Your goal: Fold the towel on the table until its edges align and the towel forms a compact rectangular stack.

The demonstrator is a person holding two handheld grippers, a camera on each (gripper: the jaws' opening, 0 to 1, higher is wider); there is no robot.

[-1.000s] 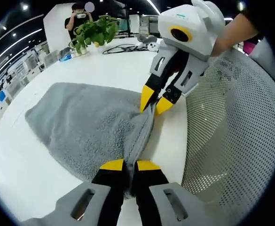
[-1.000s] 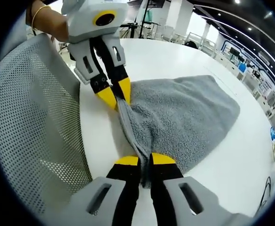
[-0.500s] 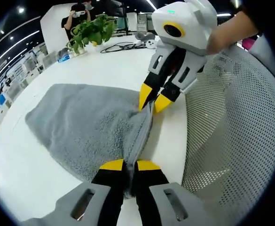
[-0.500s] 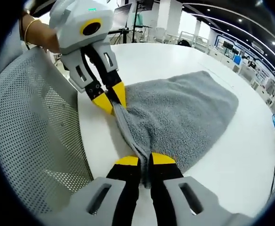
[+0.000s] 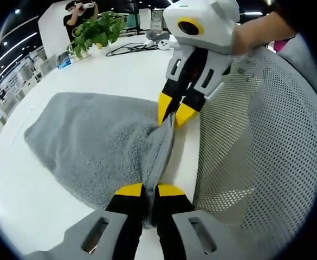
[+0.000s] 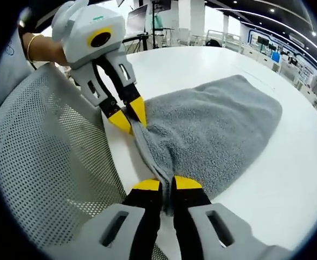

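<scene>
Towel edge pinched in both tongs: left gripper clamped on one corner, right gripper clamped on the other, taut hem strung between them. Beyond the jaws, rest of the grey cloth spread flat on the white table. Best carried forward level and in step, hem kept taut, laid onto the far edge. One towel, two grippers, one mesh chair back, one potted plant.

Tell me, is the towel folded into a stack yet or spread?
Spread, not stacked: the towel lies mostly flat on the table, with both tongs, left and right, pinching its near edge.
</scene>
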